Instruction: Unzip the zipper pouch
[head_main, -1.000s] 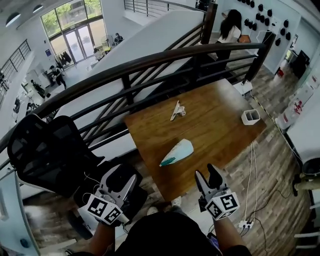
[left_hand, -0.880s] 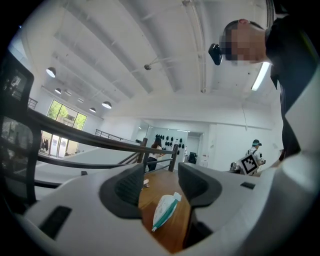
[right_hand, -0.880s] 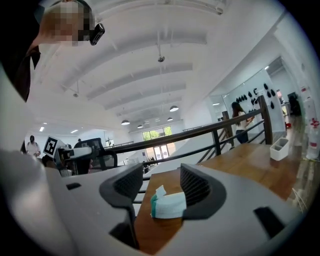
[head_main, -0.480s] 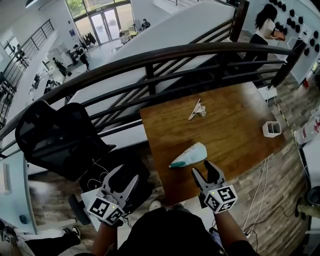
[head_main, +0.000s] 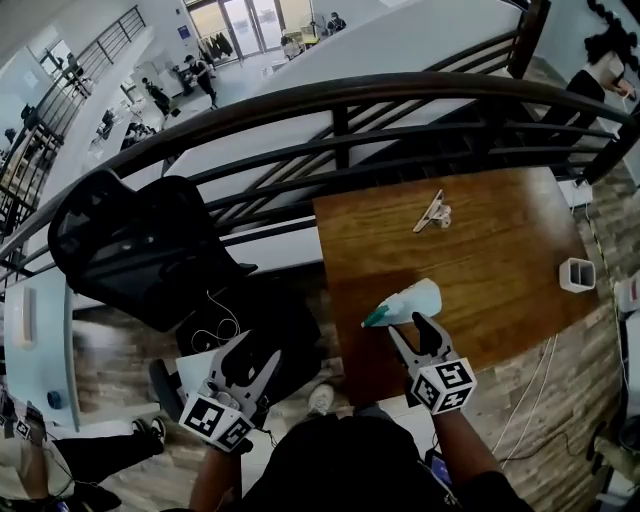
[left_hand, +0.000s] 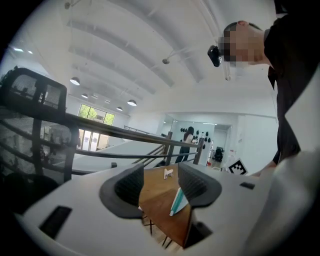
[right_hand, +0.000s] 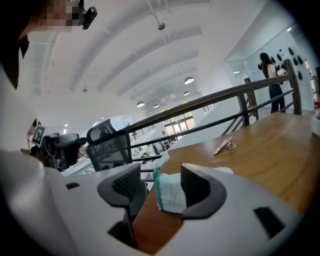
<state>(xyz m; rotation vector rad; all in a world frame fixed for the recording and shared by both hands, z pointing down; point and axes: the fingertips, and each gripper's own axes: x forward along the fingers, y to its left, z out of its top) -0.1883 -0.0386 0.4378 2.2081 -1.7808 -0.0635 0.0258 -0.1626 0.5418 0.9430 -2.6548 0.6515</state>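
The zipper pouch (head_main: 408, 301) is white with a teal end and lies flat near the front left of the wooden table (head_main: 500, 240). My right gripper (head_main: 414, 331) is at the pouch's near end. In the right gripper view the teal-edged end of the pouch (right_hand: 170, 194) lies between the pads, with a gap on the left side. That gripper (right_hand: 160, 187) is open and its jaws have just been opening. My left gripper (head_main: 250, 358) hangs off the table's left side, open and empty. The left gripper (left_hand: 160, 186) frames the far-off pouch (left_hand: 178, 200).
A small white clip-like object (head_main: 432, 212) lies further back on the table, and a white cup (head_main: 577, 274) stands at the right edge. A black mesh chair (head_main: 140, 245) stands left of the table. A dark railing (head_main: 400, 100) runs behind it.
My right gripper has moved forward and down over the table edge until its jaws straddle the pouch's near end. The left gripper has sunk a little and stayed off the table.
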